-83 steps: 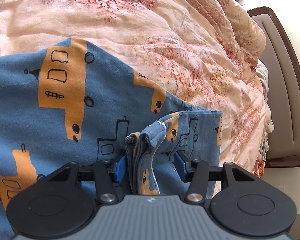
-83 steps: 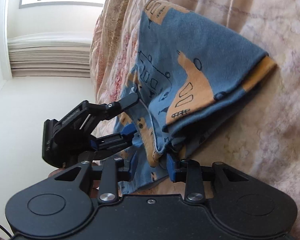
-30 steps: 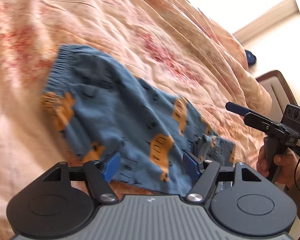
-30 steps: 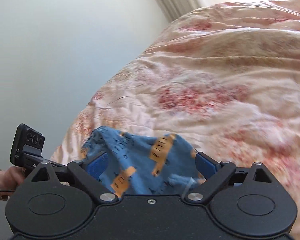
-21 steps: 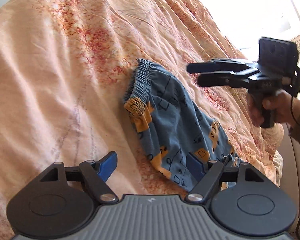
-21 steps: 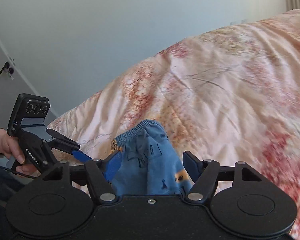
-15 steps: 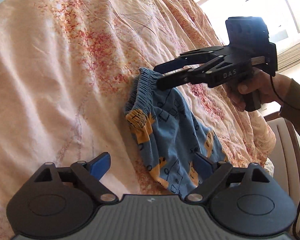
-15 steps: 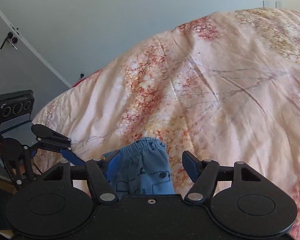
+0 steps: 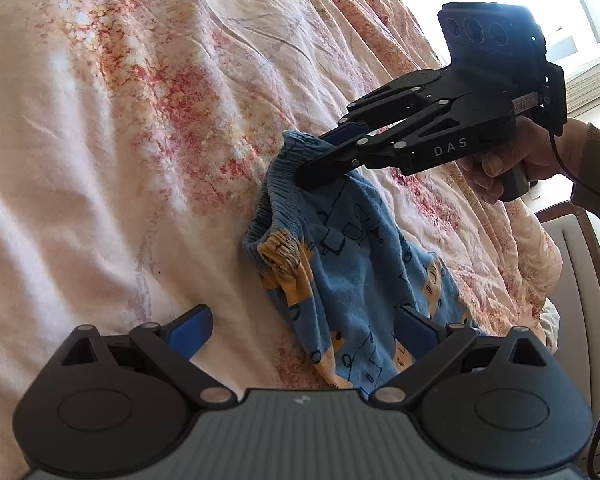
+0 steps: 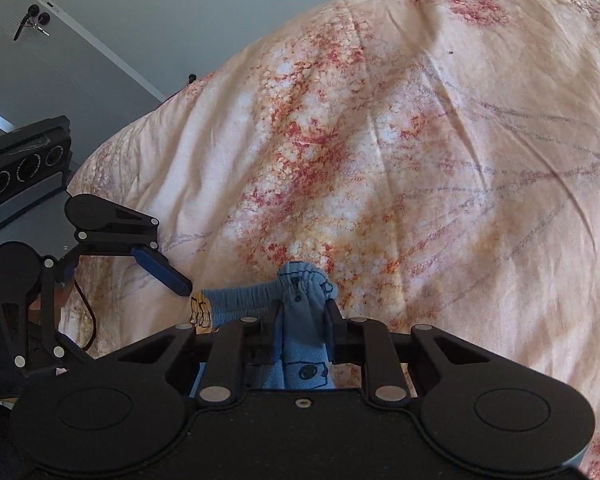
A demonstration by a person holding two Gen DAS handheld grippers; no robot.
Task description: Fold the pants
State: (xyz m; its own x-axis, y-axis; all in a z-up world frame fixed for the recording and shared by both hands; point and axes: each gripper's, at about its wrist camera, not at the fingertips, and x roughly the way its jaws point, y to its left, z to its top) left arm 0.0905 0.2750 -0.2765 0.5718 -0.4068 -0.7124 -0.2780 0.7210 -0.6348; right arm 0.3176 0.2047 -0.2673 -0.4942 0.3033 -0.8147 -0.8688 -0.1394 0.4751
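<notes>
On the bed, left wrist view:
Pants: the blue pants [image 9: 352, 264] with orange print lie part-folded on the peach bedspread [image 9: 100, 160], running from the middle of the bed toward its right edge, waistband end farthest from me.
My left gripper: the left gripper [image 9: 304, 332] hangs over the near end of the pants, blue pads spread wide and pressing on nothing; one pad is over bare bedspread, the other over the cloth.
My right gripper: the right gripper [image 9: 312, 156] reaches in from the right, held in my hand [image 9: 512, 168], its tips pinched on the gathered waistband [image 9: 276, 196], which looks slightly lifted off the bed.

On the bed, right wrist view:
Right gripper: the right gripper [image 10: 302, 312] has just been closing, and a bunched corner of the waistband [image 10: 304, 284] now sits clamped between its pads.
Left gripper: the left gripper [image 10: 160, 276] shows at the left, jaws apart, one blue pad just beside the orange end of the waistband.

Step in hand: I judge I am taking hold of the waistband end for another fold, with only one corner secured.
Next move: my left gripper probably needs to close on the free waistband corner, so both corners can be carried evenly over the leg end.
</notes>
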